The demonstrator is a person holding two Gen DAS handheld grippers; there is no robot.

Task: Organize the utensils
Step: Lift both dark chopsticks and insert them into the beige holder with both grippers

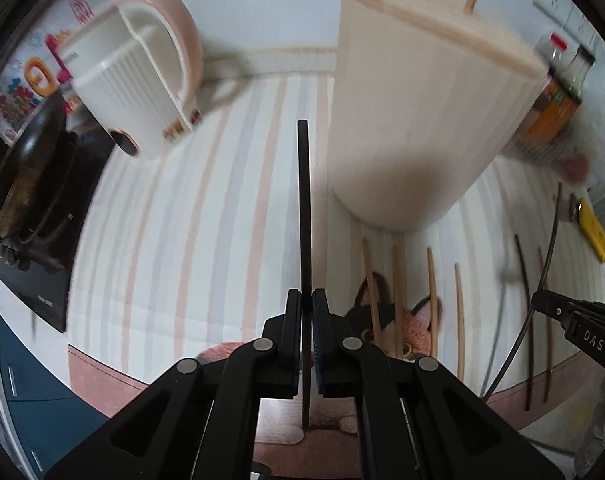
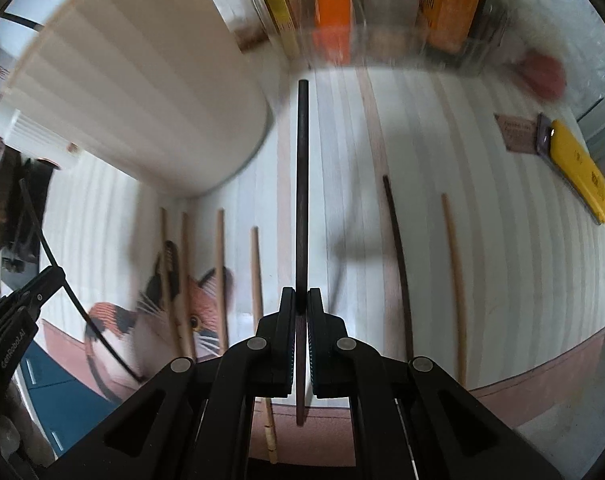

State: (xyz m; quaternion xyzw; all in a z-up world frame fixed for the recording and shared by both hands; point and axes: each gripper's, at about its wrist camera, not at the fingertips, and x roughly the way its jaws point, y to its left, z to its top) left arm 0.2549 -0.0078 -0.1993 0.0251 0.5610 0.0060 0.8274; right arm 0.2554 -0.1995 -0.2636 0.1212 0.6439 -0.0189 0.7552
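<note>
Now your left claw (image 1: 306,308) pinches 1 dark chopstick (image 1: 303,200), your right claw (image 2: 301,306) another dark chopstick (image 2: 302,184); the ribbed holder (image 1: 426,120) stands just ahead, loose chopsticks (image 2: 454,280) flat on the tabletop (image 2: 522,240) beside them.

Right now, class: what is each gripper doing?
Left gripper: closed on a black chopstick.
Right gripper: closed on a dark chopstick.

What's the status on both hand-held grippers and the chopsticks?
Left hand-held gripper shut on a dark chopstick. Right hand-held gripper shut on another. Cream holder ahead, loose chopsticks on mat.
</note>
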